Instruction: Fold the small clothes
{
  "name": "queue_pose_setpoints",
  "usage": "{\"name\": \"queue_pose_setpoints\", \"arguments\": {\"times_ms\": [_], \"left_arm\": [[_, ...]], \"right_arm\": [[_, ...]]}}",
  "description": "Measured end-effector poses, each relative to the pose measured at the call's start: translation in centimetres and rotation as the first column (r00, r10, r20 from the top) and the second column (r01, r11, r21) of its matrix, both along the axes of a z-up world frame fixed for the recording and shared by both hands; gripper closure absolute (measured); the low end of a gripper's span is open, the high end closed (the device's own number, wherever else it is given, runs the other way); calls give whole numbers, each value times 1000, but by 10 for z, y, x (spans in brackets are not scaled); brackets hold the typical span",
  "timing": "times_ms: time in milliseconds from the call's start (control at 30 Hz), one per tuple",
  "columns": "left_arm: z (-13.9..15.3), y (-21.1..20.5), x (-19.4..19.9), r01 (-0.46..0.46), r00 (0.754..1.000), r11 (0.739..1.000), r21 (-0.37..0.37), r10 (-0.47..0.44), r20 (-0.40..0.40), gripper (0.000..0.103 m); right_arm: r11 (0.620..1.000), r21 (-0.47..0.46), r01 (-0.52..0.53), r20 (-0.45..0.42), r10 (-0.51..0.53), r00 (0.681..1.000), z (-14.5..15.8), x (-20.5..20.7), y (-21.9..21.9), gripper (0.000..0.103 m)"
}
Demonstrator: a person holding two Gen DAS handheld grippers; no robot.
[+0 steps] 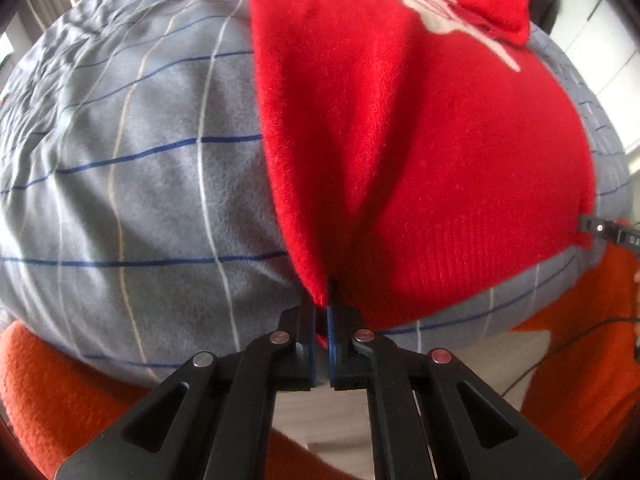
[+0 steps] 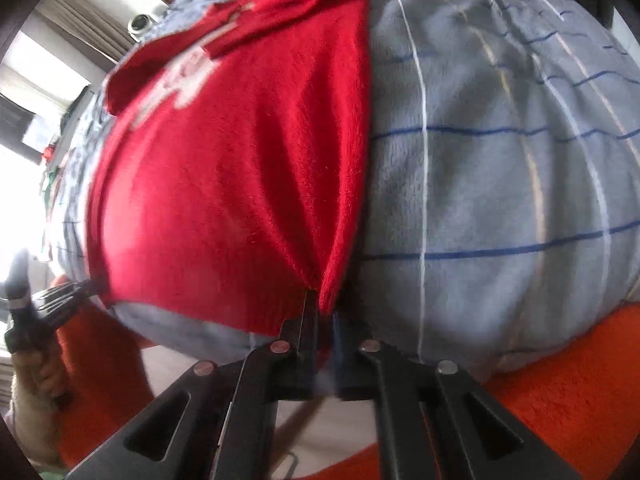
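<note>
- The grey checked blanket [image 1: 132,168] covers the bed and carries everything.
- The red sweater [image 1: 420,152] lies flat near the blanket's front edge, sleeves seemingly already folded in at the far end.
- The left gripper [image 1: 323,312] is clamped on one hem corner, the right gripper [image 2: 325,312] on the other; the bottom-to-top fold remains.
</note>
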State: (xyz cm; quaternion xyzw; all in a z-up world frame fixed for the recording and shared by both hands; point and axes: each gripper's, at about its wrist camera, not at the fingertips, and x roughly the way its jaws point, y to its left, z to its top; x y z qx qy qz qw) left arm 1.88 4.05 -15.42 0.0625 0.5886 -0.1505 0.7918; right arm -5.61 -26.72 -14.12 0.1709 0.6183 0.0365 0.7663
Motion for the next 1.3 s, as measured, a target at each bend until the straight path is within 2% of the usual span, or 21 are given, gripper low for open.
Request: {"name": "queue_pose_setpoints", "arguments": {"times_ms": [233,333,367,400,467,500,533,567,633,700,767,833,900,967,1033,1100,1133,1200,1233,1267,1300], "left_arm": [[-10,-21,6,-4,1000,1000,11,3,16,98],[-5,-14,-7,-5,1000,1000,8,4,29,97],[-3,-15,-9,-3,999,1000,4,2,33,96],[2,-9,-12,-3,999,1000,2,3,32,89],[11,-1,-19,-15,999,1000,15,15,34,64],[15,5,-23,-27,999,999,28,26,40,47],[19,9,-27,-45,998,998,48,42,56,44],[27,14,-32,-66,995,996,68,60,81,44],[43,23,-36,-101,986,992,70,91,139,43],[64,31,-32,-142,967,989,51,128,218,37],[82,36,-17,-191,933,981,23,174,316,30],[93,37,-4,-234,893,972,-8,218,394,28],[91,38,8,-286,850,958,-34,270,452,28],[83,42,18,-327,813,943,-54,310,492,28],[74,44,14,-353,801,935,-28,317,507,28],[61,44,11,-347,823,937,40,284,492,28],[57,46,12,-350,832,934,71,275,482,28],[60,53,5,-354,834,934,58,287,472,28],[61,56,4,-359,831,932,44,298,469,28],[61,57,5,-363,830,931,37,305,467,28],[60,57,5,-360,834,932,39,303,461,28]], "right_arm": [[1000,-14,0,13,0,1000,-3,6,8,98],[1000,-11,5,22,-5,1000,-2,1,10,98],[1000,-10,4,26,-4,1000,-2,0,10,98],[1000,-4,5,33,-5,999,1,-1,10,98],[999,35,5,43,-7,999,3,-10,1,85],[998,61,10,36,-12,999,9,-15,-4,77],[997,70,19,35,-21,999,14,-19,-8,60],[998,61,32,43,-35,998,21,-25,-14,52],[999,-43,31,69,-28,997,41,-34,-25,52],[978,-208,-11,133,40,990,69,-30,-28,52],[959,-278,-51,191,107,976,87,-17,-30,52],[949,-297,-108,247,186,951,103,8,-17,52],[931,-313,-189,319,290,902,114,41,6,50],[898,-348,-271,368,397,841,114,70,39,42],[855,-378,-355,371,492,788,104,105,69,42],[808,-431,-402,333,556,762,84,137,92,42],[784,-462,-413,303,578,758,69,153,100,42],[780,-466,-417,260,571,779,45,173,98,45],[806,-446,-389,259,533,806,37,181,88,63],[831,-425,-359,271,495,826,37,188,82,87],[881,-390,-268,309,399,863,43,188,58,95]]}}
